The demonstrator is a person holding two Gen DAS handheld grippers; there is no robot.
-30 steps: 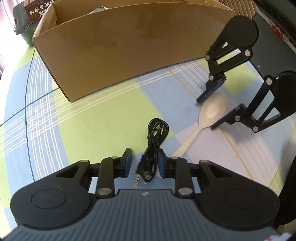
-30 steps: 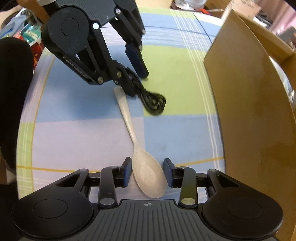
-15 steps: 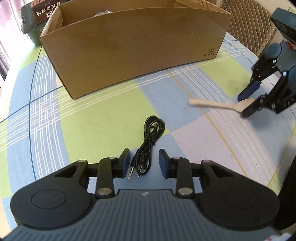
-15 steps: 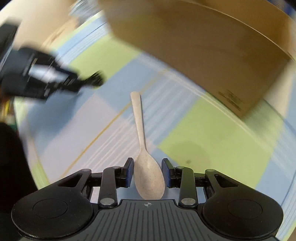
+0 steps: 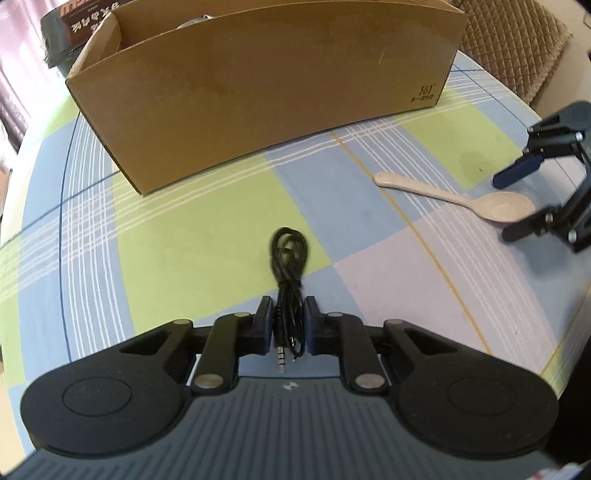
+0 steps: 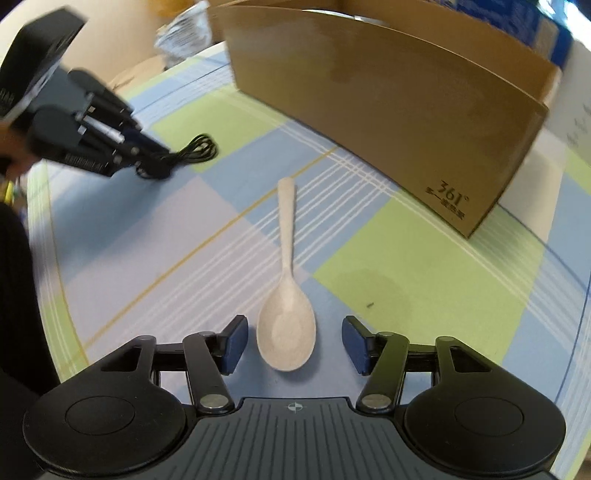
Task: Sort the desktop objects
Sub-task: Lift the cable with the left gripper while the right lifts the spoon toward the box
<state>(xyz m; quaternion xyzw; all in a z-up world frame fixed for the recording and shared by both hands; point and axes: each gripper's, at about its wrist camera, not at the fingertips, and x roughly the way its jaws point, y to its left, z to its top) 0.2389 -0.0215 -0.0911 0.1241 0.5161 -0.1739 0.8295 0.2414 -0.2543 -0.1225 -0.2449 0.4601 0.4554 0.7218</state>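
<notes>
Pinching the coiled black audio cable (image 5: 289, 280) snugly, left tongs (image 5: 289, 326); right tongs (image 6: 293, 345) just opened, beige plastic spoon (image 6: 286, 317) loose between them. Lift straight up.

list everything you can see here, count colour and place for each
cardboard box: one, brown, far side of table, open top
audio cable: one, black, coiled, between the left gripper's pads
spoon: one, cream, flat on table, bowl between the right gripper's open jaws, untouched
tablecloth: one, green, blue and lilac check, covers table
dark package: one, dark green, behind box
chair: one, brown quilted, beyond the table
left gripper: one, black, just closed on the cable
right gripper: one, black, jaws just opened, around the spoon bowl
</notes>
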